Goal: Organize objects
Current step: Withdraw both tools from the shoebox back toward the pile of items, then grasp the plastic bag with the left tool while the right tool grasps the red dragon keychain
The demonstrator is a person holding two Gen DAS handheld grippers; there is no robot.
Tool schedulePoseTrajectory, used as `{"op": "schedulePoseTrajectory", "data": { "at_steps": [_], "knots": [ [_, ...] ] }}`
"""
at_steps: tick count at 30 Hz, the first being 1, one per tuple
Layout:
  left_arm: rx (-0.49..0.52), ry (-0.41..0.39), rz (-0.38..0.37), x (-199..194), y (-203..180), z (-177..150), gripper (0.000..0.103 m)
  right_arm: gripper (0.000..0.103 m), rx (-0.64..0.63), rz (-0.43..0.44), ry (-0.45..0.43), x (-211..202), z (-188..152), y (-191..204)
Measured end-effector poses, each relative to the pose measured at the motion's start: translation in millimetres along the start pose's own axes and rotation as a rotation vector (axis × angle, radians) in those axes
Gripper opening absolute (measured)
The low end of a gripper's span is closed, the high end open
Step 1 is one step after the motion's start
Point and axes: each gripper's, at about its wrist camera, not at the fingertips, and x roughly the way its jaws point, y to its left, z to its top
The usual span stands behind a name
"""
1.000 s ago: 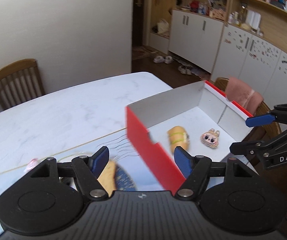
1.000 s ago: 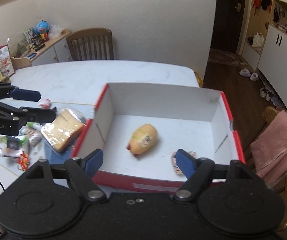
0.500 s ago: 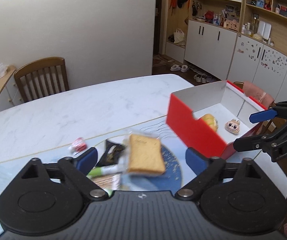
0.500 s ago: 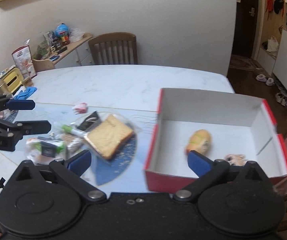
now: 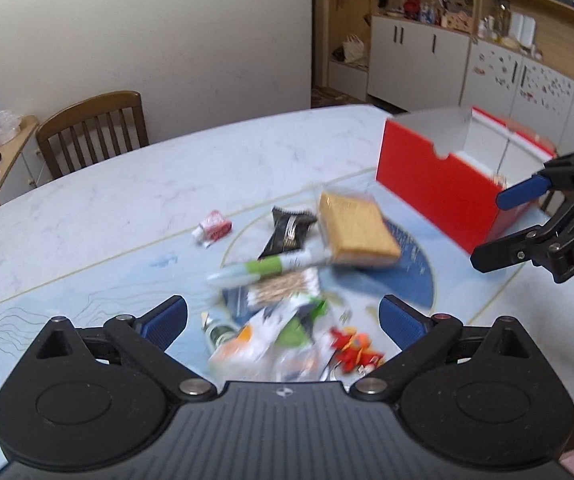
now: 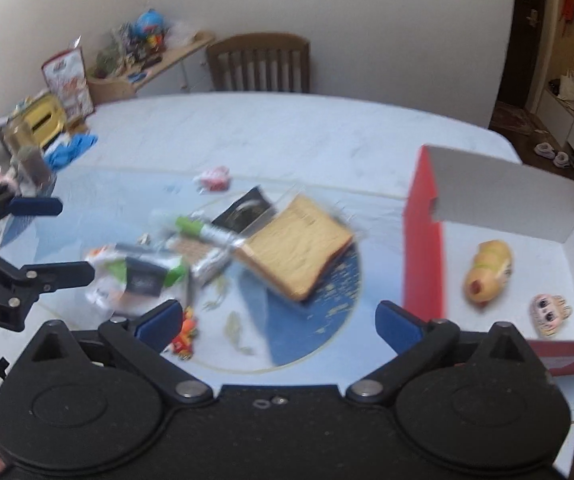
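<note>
A red box with white inside stands at the table's right. It holds a hot-dog toy and a small doll face. A pile lies on the table: wrapped toast, a black packet, a green-banded marker, snack bags, a red-orange toy and a red-white candy. My left gripper is open and empty above the pile. My right gripper is open and empty between pile and box.
A wooden chair stands at the table's far side. A blue cloth and clutter lie at the table's left end. White cabinets line the right wall. A side shelf holds toys.
Both grippers have swung left, away from the box and over the pile of loose items. Both stay open and empty.
</note>
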Motion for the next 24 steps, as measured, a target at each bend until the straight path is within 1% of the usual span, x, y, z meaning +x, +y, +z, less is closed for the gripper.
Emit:
{"op": "schedulePoseTrajectory", "data": {
  "at_steps": [4,10,14,18,22,24],
  "knots": [
    [0.057,0.022,-0.001,15.8,5.6,-15.7,0.103,0.103,-0.019,0.003,0.036,16.6,-9.4,22.2],
    [0.103,0.056,-0.042,36.5,12.7,-31.1,0.103,0.103,-0.052,0.003,0.083,38.4,-21.7,49.3],
    [0.126,0.066,-0.066,47.3,15.7,-38.0,0.103,0.103,-0.095,0.005,0.111,53.2,-28.5,65.6],
    [0.116,0.081,-0.083,57.6,21.5,-40.4,0.103,0.102,-0.142,0.010,0.126,68.8,-32.0,79.3],
    [0.093,0.088,-0.095,63.9,26.7,-40.6,0.102,0.099,-0.174,0.028,0.138,82.5,-32.4,90.3],
    [0.086,0.090,-0.102,66.5,27.9,-41.0,0.102,0.095,-0.184,0.031,0.144,89.6,-32.9,94.2]
  ]
}}
